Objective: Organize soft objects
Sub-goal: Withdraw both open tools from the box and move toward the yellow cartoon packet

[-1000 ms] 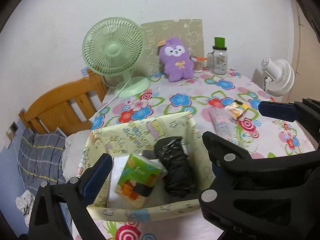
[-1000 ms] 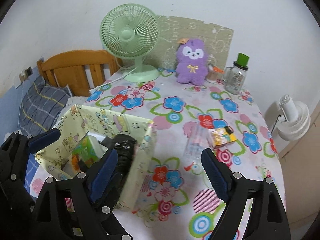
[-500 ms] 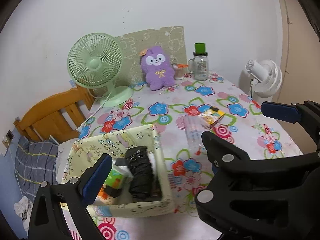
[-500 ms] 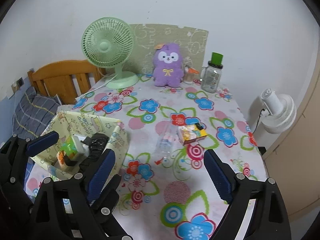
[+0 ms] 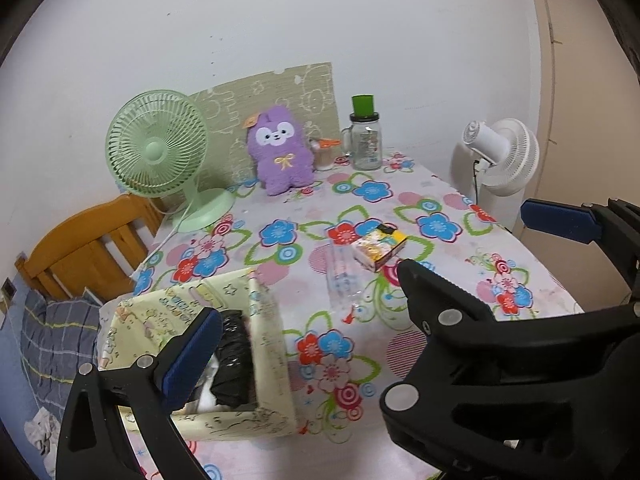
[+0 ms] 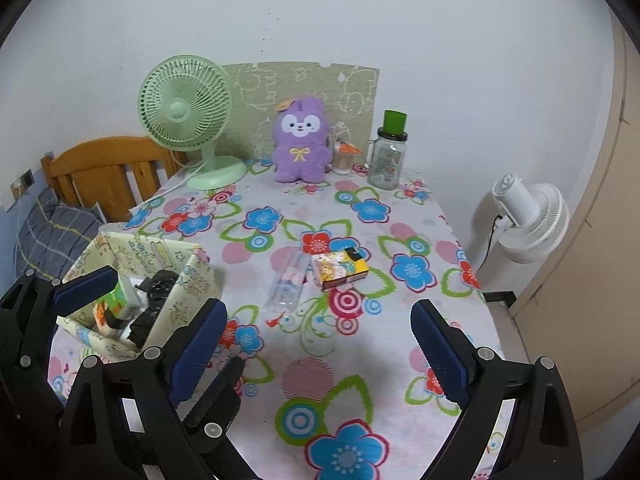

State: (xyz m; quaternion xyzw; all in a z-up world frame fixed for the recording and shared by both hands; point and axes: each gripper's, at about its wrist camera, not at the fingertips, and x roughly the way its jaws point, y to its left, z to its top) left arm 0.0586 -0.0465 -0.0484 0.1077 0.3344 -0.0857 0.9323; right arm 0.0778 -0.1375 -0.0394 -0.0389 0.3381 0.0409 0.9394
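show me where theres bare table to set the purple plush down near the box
Bare cloth lies between the yellow box and the clear wrapper, and a wider patch in front of the small carton by the near edge. The back is crowded: green fan, purple plush, jar. The box already holds items.

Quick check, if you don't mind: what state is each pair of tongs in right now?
Left tongs: open, holding nothing.
Right tongs: open and still opening, nothing between them.
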